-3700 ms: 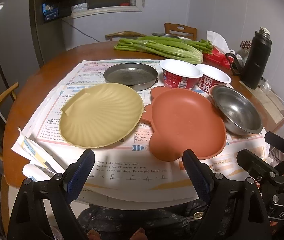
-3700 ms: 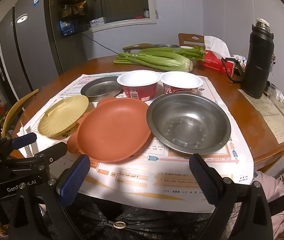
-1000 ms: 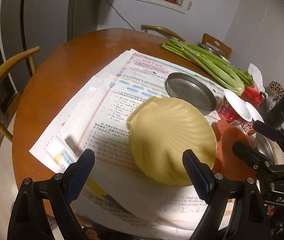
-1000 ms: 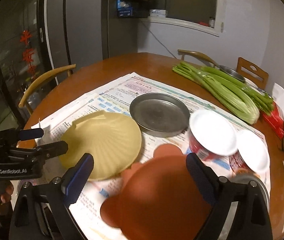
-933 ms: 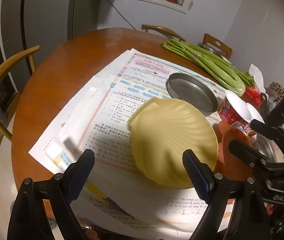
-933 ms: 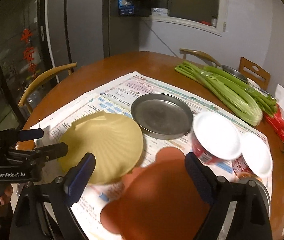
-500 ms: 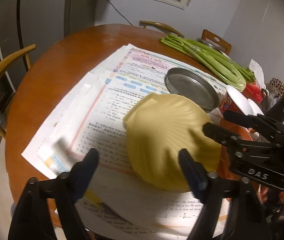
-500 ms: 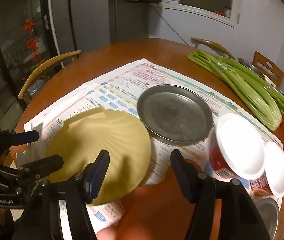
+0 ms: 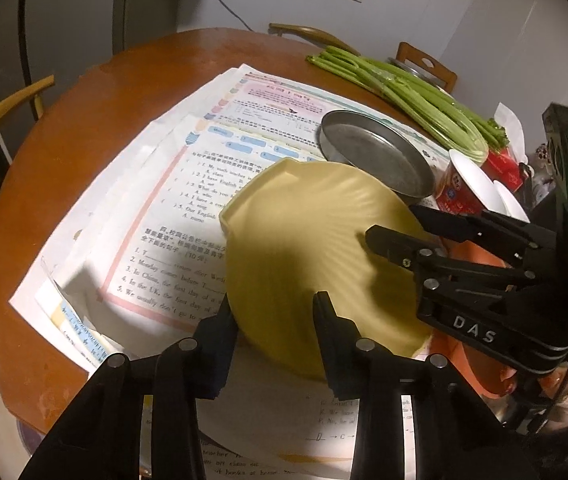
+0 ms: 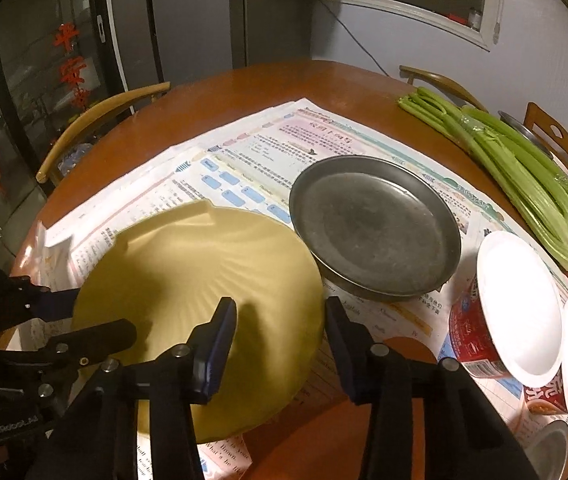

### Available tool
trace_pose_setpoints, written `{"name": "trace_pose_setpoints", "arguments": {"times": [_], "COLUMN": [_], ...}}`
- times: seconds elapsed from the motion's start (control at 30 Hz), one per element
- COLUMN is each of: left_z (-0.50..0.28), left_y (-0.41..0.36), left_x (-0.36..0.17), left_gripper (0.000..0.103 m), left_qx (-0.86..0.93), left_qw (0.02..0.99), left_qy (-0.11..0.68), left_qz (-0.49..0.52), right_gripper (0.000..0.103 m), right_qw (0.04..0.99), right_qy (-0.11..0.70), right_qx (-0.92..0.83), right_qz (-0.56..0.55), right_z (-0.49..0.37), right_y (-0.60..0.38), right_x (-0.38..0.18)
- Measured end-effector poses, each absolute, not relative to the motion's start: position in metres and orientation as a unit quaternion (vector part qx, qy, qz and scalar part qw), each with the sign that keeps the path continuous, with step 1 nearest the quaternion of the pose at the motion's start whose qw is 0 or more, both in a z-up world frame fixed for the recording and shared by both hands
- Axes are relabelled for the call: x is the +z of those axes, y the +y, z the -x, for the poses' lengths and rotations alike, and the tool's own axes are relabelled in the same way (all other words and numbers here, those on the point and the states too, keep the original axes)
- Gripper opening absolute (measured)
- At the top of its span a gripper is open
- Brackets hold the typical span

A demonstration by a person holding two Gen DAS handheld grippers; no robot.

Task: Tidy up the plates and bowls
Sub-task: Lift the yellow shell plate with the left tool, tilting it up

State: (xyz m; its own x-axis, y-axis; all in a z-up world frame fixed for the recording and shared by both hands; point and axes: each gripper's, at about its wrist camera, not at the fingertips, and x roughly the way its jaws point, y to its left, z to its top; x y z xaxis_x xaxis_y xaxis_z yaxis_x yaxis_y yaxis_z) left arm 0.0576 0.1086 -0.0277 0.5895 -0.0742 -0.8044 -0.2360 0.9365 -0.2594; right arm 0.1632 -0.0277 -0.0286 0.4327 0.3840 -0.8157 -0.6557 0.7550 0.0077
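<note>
Both tools straddle yellow shell plate rim beside steel pan. Left tool, right tool: jaws narrow, not clamped. Advice: pinch rim squarely, lift level.

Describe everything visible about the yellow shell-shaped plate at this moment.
The yellow plate is scallop-shaped, with ribs fanning across its surface and a small squared tab on its far rim. It looks like matte plastic and holds nothing. It lies on the printed paper sheets, its right edge overlapping the orange plate, its far edge next to the metal pan. The left gripper and right gripper each straddle part of its rim, fingers apart; contact cannot be confirmed.
</note>
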Motion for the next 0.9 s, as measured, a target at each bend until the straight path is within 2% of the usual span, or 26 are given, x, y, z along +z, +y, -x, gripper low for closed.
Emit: {"name": "trace_pose_setpoints", "arguments": {"times": [0.53, 0.9], "left_z": [-0.055, -0.073], "left_y": [0.141, 0.168], "left_x": [-0.016, 0.004], "left_gripper": [0.038, 0.038], "left_qx": [0.074, 0.101], "left_qw": [0.876, 0.886], "left_qy": [0.430, 0.415], "left_qz": [0.203, 0.181], "right_gripper": [0.045, 0.045], "right_qw": [0.824, 0.828], "right_qy": [0.443, 0.435], "right_qx": [0.335, 0.346], "right_qz": [0.113, 0.078], "right_z": [-0.146, -0.153], "right_y": [-0.032, -0.013], "right_x": [-0.022, 0.001]}}
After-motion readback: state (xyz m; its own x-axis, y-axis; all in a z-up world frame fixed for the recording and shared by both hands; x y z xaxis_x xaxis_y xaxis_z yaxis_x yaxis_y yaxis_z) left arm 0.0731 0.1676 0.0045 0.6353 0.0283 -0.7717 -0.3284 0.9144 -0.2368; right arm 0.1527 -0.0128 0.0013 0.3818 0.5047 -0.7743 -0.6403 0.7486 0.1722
